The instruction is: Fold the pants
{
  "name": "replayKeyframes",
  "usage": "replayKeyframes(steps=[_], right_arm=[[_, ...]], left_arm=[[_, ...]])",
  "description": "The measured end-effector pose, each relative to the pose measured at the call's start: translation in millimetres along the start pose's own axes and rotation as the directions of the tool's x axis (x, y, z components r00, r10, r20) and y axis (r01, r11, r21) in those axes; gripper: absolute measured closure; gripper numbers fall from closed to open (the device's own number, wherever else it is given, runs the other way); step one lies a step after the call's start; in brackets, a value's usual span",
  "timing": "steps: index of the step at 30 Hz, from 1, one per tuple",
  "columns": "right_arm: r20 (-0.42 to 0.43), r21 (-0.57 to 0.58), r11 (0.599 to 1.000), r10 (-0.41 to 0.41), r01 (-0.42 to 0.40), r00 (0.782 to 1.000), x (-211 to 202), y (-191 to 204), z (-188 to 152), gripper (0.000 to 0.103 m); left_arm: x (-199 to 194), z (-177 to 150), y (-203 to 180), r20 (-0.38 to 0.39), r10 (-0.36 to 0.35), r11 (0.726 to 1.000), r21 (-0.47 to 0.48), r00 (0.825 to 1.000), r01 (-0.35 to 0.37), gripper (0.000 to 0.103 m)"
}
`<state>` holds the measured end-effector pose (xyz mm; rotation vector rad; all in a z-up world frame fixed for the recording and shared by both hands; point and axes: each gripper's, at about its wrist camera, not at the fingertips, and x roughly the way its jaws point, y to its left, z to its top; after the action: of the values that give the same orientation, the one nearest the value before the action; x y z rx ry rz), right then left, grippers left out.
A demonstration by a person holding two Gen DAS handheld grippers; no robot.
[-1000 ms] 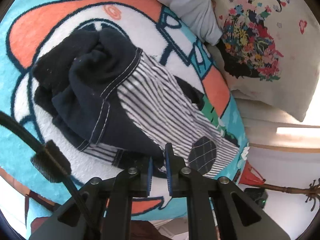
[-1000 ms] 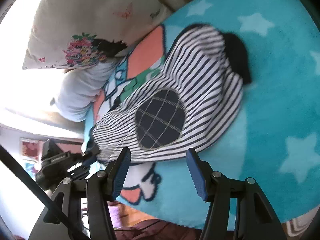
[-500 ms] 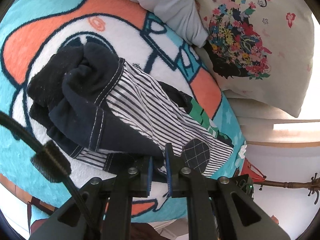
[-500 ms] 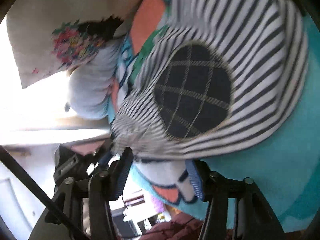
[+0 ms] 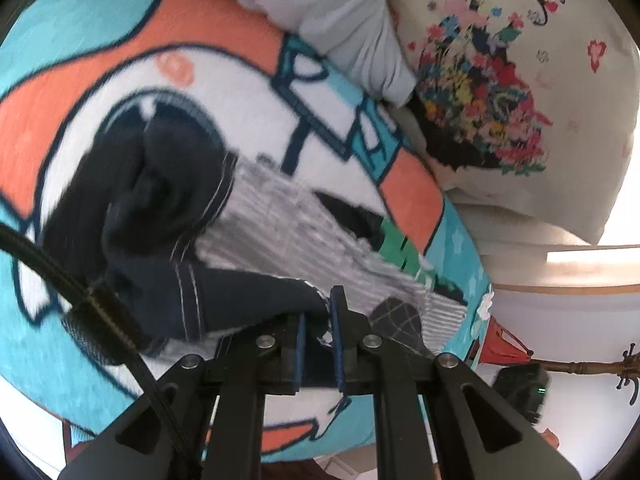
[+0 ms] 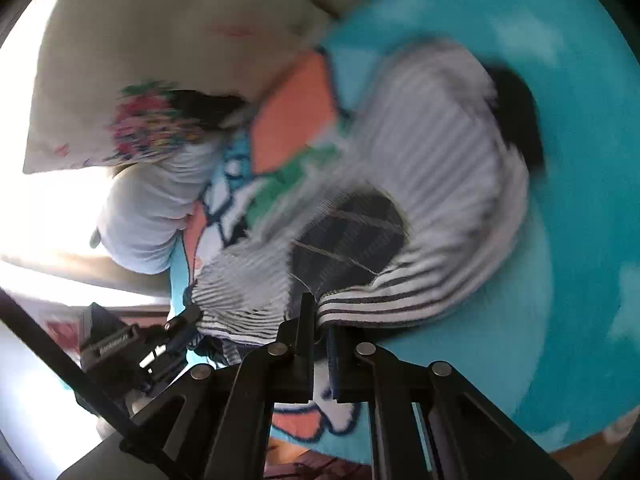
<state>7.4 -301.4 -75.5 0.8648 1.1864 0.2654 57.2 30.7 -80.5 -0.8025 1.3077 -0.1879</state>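
Left tongs (image 5: 318, 344): I see them at the lower centre of the left wrist view, pressed together on the dark navy part of the pants, with cloth pinched between the blue pads.

Right tongs (image 6: 318, 340): at the lower centre of the right wrist view, drawn together on the striped hem of the pants; the striped edge goes in between the two fingers.

Pants (image 5: 256, 236): striped black and white, with a navy waist part bunched at the left centre of the left wrist view. They lie on the blanket and stretch from the centre left toward the lower right of that frame. In the right wrist view they fill the centre and the upper right, and the picture is blurred there.

Knee patch (image 6: 344, 236): a dark checked oval sewn on the striped leg, just above my right tongs. In the left wrist view I find it just to the right of the left tongs.

Blanket (image 5: 100, 64): turquoise fleece with a big cartoon print in orange, white and dark blue; it is under the pants.

Floral pillow (image 5: 520, 92): cream with a flower print, in the upper right of the left wrist view.

Grey pillow (image 5: 332, 4): at the top centre, touching the floral pillow.

Coat stand (image 5: 592, 368): a wooden piece at the lower right edge, well apart from the pants.
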Motion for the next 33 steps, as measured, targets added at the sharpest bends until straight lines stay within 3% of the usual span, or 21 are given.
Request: replayKeyframes(steps=[6, 12, 16, 22, 23, 24, 25, 30, 33], right_arm=[[0.062, -0.148, 0.986, -0.067, 0.075, 0.996, 10.2, 46.2, 52.7, 0.098], [0.103, -0.231, 0.954, -0.173, 0.193, 0.980, 56.5, 74.2, 109.7, 0.097], [0.112, -0.235, 0.951, -0.181, 0.203, 0.977, 71.3, 72.7, 127.7, 0.095], [0.165, -0.213, 0.959, -0.154, 0.187, 0.974, 43.4, 63.4, 137.0, 0.072], [0.178, -0.217, 0.954, -0.171, 0.208, 0.969, 37.5, 61.8, 135.7, 0.064], [0.195, -0.218, 0.947, -0.194, 0.235, 0.961, 32.6, 60.3, 134.0, 0.048], [0.219, -0.211, 0.943, -0.209, 0.256, 0.953, 23.4, 56.7, 131.4, 0.042], [0.256, -0.171, 0.962, -0.166, 0.213, 0.952, -11.2, 42.5, 117.5, 0.040], [0.249, -0.230, 0.949, -0.155, 0.214, 0.956, -17.0, 46.7, 98.8, 0.040]], left_arm=[[9.3, 44.2, -18.0, 0.057, 0.025, 0.999, 0.043, 0.998, -0.028, 0.092], [26.2, 79.4, -36.6, 0.128, 0.091, 0.985, 0.132, 0.988, -0.108, 0.092], [24.9, 89.5, -33.3, 0.107, 0.062, 0.987, 0.142, 0.992, -0.077, 0.088], [1.8, 81.3, -29.1, 0.090, -0.009, 0.987, 0.163, 0.996, -0.005, 0.075], [-2.1, 77.8, -27.6, 0.088, -0.010, 0.986, 0.165, 0.996, -0.005, 0.074], [-4.5, 74.6, -27.3, 0.087, -0.013, 0.986, 0.166, 0.996, -0.001, 0.074], [-8.2, 70.1, -25.5, 0.084, -0.021, 0.986, 0.167, 0.996, 0.007, 0.072], [-16.5, 51.8, -23.5, 0.103, 0.015, 0.980, 0.194, 0.995, -0.035, 0.071], [-19.8, 40.0, -20.1, 0.102, 0.021, 0.978, 0.204, 0.995, -0.041, 0.069]])
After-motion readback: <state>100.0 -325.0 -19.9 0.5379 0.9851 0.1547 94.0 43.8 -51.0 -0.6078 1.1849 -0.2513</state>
